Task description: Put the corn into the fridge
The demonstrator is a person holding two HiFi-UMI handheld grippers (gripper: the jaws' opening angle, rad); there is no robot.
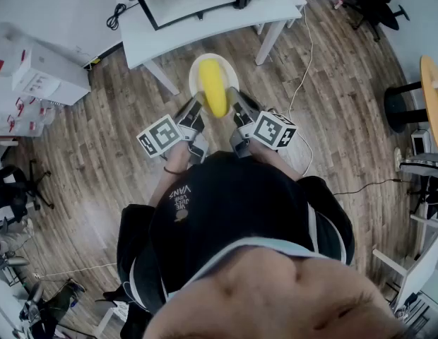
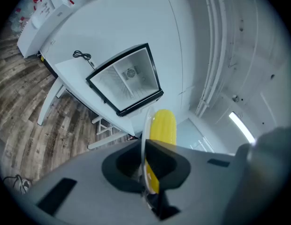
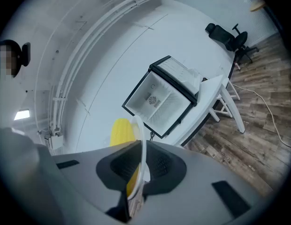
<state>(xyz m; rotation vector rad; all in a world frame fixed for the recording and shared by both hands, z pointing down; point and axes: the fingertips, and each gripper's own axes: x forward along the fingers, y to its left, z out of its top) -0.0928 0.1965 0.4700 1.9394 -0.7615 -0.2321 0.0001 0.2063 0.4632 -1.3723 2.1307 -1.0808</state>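
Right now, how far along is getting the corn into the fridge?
Done: the corn lies on a plate, and the fridge ahead stands open. In hand: the left gripper and right gripper each clamp the plate's rim. Left: carry it over and set the corn inside.

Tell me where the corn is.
Head view, centre: the corn lies on a plate that the left gripper and right gripper hold by its rim, short of the white table.

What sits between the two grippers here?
A white plate carrying the corn spans the gap. The left gripper and right gripper each clamp its rim. The head view shows this best.
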